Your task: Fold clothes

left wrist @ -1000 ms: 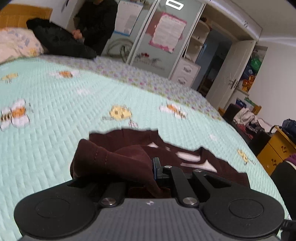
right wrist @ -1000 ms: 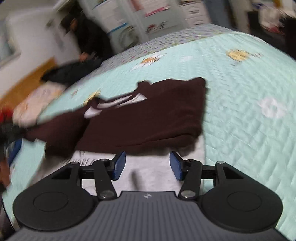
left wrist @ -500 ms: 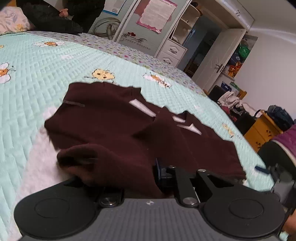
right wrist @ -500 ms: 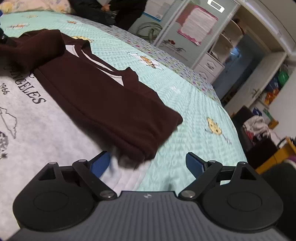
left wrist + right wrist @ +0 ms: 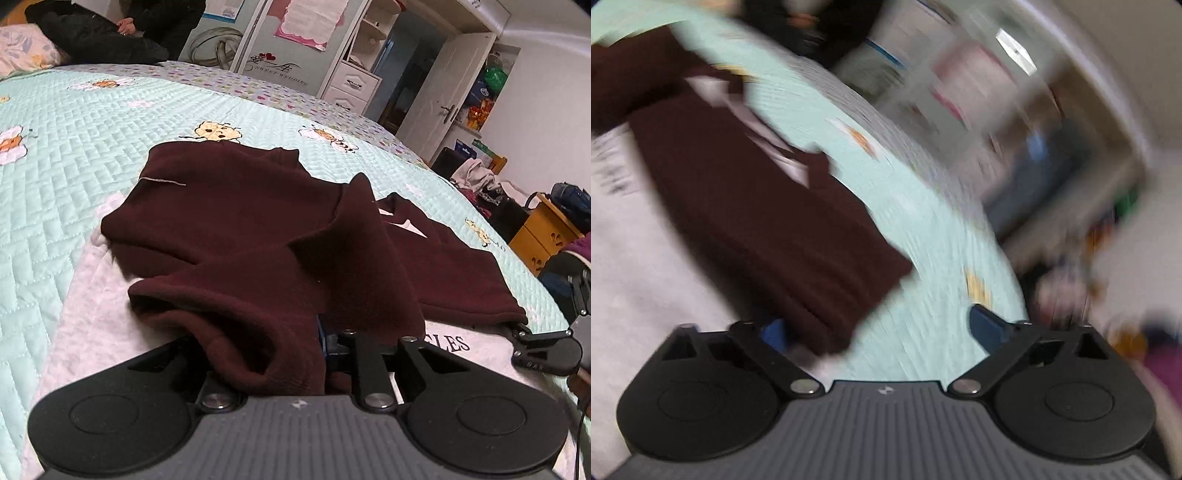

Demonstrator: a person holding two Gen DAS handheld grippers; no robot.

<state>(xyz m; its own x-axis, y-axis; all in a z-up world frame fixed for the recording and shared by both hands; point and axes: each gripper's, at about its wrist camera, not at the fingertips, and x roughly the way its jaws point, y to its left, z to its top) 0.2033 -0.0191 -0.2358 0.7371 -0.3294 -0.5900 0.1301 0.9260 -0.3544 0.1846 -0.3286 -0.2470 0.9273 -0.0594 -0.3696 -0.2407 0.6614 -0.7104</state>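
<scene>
Sweater lay half folded: sleeve cloth bunched between the left gripper's just-loosening jaws; right gripper gaped empty beside its hem.

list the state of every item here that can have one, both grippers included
dark maroon fleece garment: sleeves folded in over a white printed panel, one fold draped over the left gripper
left gripper: nearly closed, maroon cloth between its fingers, jaws just eased open a little
right gripper: wide open, nothing gripped, garment's corner by one finger; view blurred
white room door: swung open
mint quilted bedspread: spread flat
</scene>
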